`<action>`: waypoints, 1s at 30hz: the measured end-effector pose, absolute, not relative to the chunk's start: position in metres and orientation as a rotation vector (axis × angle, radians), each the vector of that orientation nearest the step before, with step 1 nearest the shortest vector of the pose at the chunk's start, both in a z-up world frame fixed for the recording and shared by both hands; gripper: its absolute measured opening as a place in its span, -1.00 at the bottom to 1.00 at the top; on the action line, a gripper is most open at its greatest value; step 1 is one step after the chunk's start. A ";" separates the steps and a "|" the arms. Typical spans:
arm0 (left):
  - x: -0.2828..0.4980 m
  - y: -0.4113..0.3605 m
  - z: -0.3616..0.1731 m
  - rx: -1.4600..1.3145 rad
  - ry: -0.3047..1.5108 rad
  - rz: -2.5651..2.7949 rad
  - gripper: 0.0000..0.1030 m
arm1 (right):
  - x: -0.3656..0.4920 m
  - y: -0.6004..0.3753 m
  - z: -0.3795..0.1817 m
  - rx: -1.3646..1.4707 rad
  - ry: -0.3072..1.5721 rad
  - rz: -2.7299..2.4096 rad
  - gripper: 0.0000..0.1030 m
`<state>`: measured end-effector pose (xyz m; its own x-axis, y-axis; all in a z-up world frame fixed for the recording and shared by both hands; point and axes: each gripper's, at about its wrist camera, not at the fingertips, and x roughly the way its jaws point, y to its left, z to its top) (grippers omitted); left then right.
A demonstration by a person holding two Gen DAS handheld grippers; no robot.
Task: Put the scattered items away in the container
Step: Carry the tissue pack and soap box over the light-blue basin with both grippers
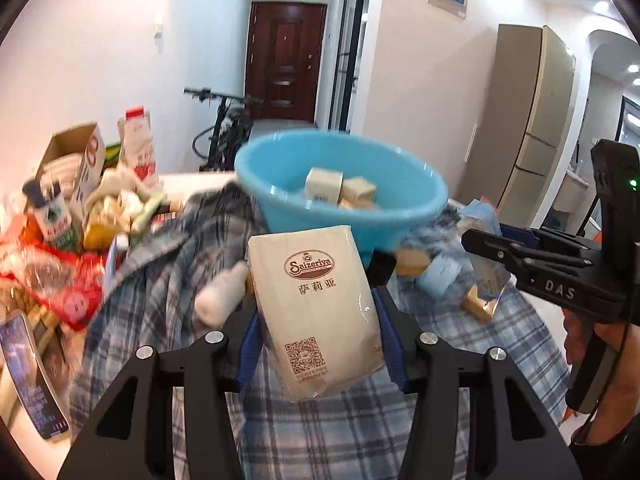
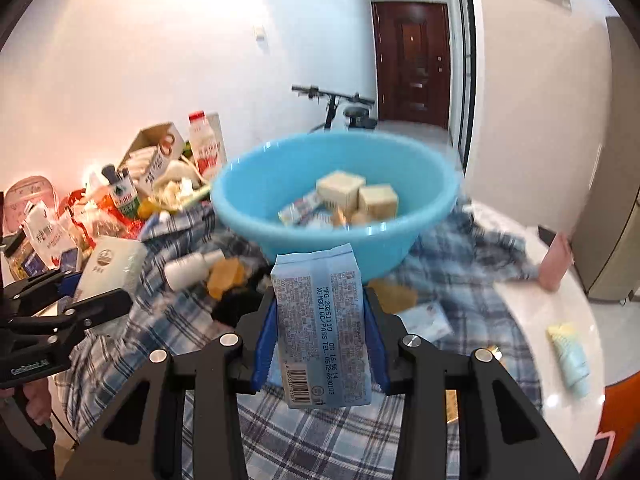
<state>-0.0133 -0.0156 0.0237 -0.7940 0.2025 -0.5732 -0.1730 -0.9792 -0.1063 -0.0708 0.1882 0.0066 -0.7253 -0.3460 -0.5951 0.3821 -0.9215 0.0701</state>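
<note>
My left gripper [image 1: 316, 320] is shut on a beige Saizeriya tissue pack [image 1: 316, 304], held upright above the plaid cloth. My right gripper [image 2: 320, 320] is shut on a light blue tissue pack [image 2: 324, 332], also lifted off the cloth. Just beyond both packs stands the blue plastic basin [image 1: 304, 220] [image 2: 248, 216]. Inside it lie beige cube boxes [image 1: 324, 184] [image 2: 340, 188] and some small packets. In the left wrist view the right gripper [image 1: 492, 236] shows at the right edge. In the right wrist view the left gripper [image 2: 80, 288] shows at the left with its beige pack [image 2: 112, 268].
A blue plaid cloth [image 2: 320, 432] covers the white table [image 2: 532, 312]. A small white bottle [image 1: 222, 296] and yellow-brown packets lie before the basin. Cartons, bottles and bags are piled at the left [image 1: 80, 208]. A pale tube [image 2: 568, 356] and a pink item [image 2: 556, 264] lie at the right.
</note>
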 end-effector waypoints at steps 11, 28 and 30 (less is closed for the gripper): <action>-0.046 -0.001 0.090 -0.695 0.013 2.866 -0.04 | -0.073 0.179 0.069 0.708 0.123 -2.618 -0.19; -0.135 -0.023 0.141 -0.569 -0.101 2.907 -0.04 | -0.142 0.161 0.149 0.508 0.109 -2.663 -0.19; -0.148 -0.019 0.129 -0.607 -0.091 2.892 -0.04 | -0.153 0.155 0.141 0.522 0.120 -2.657 -0.19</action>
<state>-0.1478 -0.0191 0.1286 -0.8993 0.1924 -0.3928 -0.1675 -0.9811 -0.0973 -0.1528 0.1554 0.1415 -0.8376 -0.3933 -0.3790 0.4259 -0.9048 -0.0023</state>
